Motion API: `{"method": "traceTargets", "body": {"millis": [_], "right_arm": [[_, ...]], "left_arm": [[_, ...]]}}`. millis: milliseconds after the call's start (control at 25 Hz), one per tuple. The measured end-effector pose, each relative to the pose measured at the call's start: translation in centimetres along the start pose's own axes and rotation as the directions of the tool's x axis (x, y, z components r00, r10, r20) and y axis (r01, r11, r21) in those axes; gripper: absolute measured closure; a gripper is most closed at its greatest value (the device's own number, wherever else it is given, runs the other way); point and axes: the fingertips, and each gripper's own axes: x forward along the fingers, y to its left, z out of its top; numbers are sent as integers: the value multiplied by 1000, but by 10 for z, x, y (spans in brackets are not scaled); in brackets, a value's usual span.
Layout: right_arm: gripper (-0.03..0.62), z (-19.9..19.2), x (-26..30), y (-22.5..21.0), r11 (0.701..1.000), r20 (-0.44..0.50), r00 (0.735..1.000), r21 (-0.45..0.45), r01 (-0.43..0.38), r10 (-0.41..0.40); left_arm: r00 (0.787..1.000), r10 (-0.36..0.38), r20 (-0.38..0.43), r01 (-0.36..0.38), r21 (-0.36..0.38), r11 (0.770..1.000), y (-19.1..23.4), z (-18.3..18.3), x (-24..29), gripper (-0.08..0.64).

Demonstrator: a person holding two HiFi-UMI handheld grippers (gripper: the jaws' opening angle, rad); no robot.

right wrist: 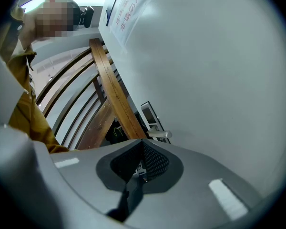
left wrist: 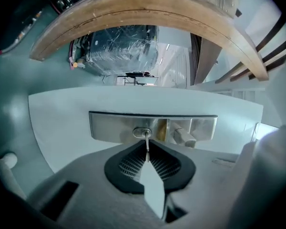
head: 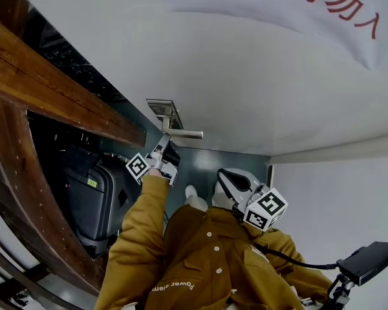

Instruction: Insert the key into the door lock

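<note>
This looks like a passage inside a workplace or public building rather than a home, though I cannot tell which kind. A plain white door (head: pixel 258 76) carries a brushed metal lock plate (head: pixel 165 112) with a lever handle (head: pixel 184 134). A paper notice (head: pixel 310 5) printed in large red Chinese characters is fixed to the door. Beside the door runs a curved wooden railing (head: pixel 52 89) with slatted bars, and a dark hard case (head: pixel 94 199) shows through it. The floor (head: pixel 207 163) is smooth grey-green. Farther off, a large bulk wrapped in clear plastic film (left wrist: pixel 121 49) sits near a thin-legged table (left wrist: pixel 136 75) in a bright white hall.
</note>
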Motion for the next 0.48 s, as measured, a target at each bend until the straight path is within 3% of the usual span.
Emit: {"method": "traceTargets", "body": {"millis": [200, 320, 480], "right_arm": [[584, -2, -6, -7, 1000, 10, 1000, 11, 13, -13], [584, -1, -9, -13, 1000, 21, 1000, 16, 22, -22], [584, -1, -13, -16, 999, 32, 999, 24, 28, -29]], "left_arm": [[1000, -15, 7, 15, -29, 999, -2, 4, 22, 534], [1000, -17, 0, 17, 12, 1000, -2, 4, 28, 532], [999, -30, -38, 33, 83, 996, -12, -3, 33, 434]]}}
